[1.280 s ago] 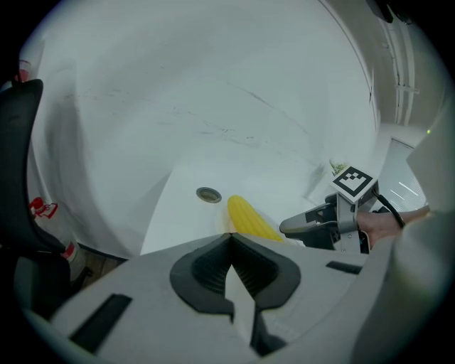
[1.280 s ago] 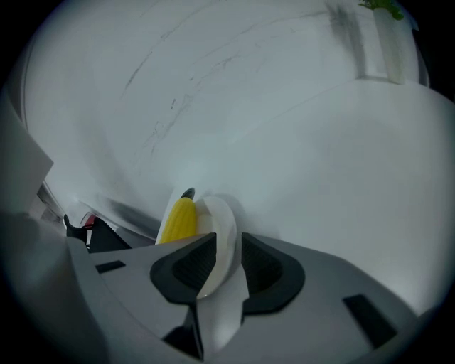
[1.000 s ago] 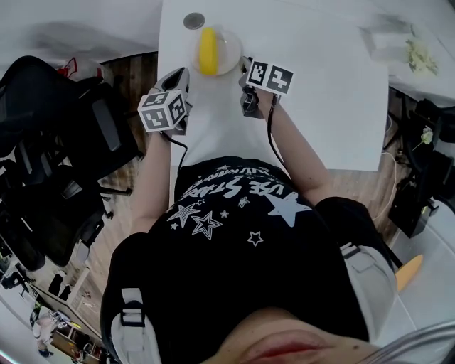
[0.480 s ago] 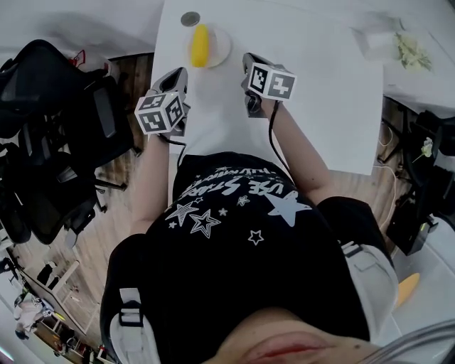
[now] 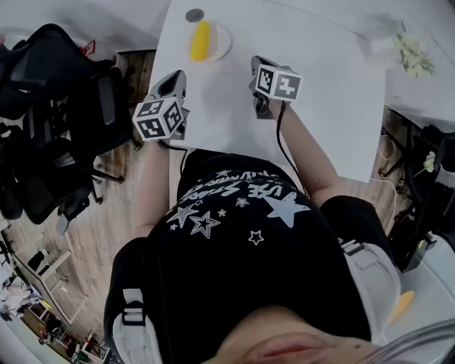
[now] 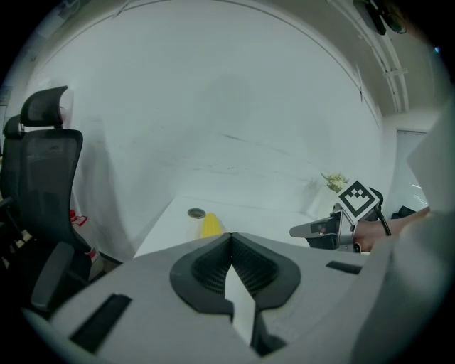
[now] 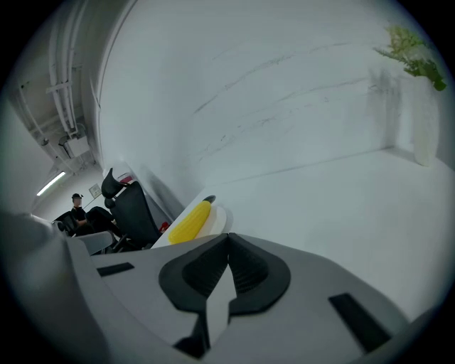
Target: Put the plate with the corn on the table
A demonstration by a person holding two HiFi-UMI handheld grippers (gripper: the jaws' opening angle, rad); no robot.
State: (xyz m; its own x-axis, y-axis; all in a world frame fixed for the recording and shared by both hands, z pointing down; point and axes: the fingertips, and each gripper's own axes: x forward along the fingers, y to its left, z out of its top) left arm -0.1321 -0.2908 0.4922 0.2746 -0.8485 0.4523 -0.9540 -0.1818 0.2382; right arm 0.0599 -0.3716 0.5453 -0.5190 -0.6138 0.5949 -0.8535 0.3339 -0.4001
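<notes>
White table (image 5: 320, 106): seen from above; a person in a black T-shirt (image 5: 242, 234) printed with stars stands at its near edge.
Plate (image 5: 219, 47): pale and round, resting flat on the table near the far left corner, just in from the left edge.
Corn (image 5: 200, 40): one yellow cob lying on the plate, lengthwise toward the far edge.
Grey disc (image 5: 194, 15): small and round, on the table between the plate and the far edge.
Left gripper (image 6: 229, 236): held over the table's left edge, nearer the person than the plate and well apart from it. Its jaws are pressed together with nothing between them.
Right gripper (image 7: 227, 238): held over the table toward the middle, to the right of the plate and apart from it. Its jaws have just closed and now meet, gripping nothing.
Left gripper view: corn and disc show beyond the closed jaws, with the right gripper off to the right.
Office chair (image 5: 64, 92): black, on the wooden floor beside the table's left edge.
Plant (image 5: 412, 53): pale green sprigs near the table's far right corner.
</notes>
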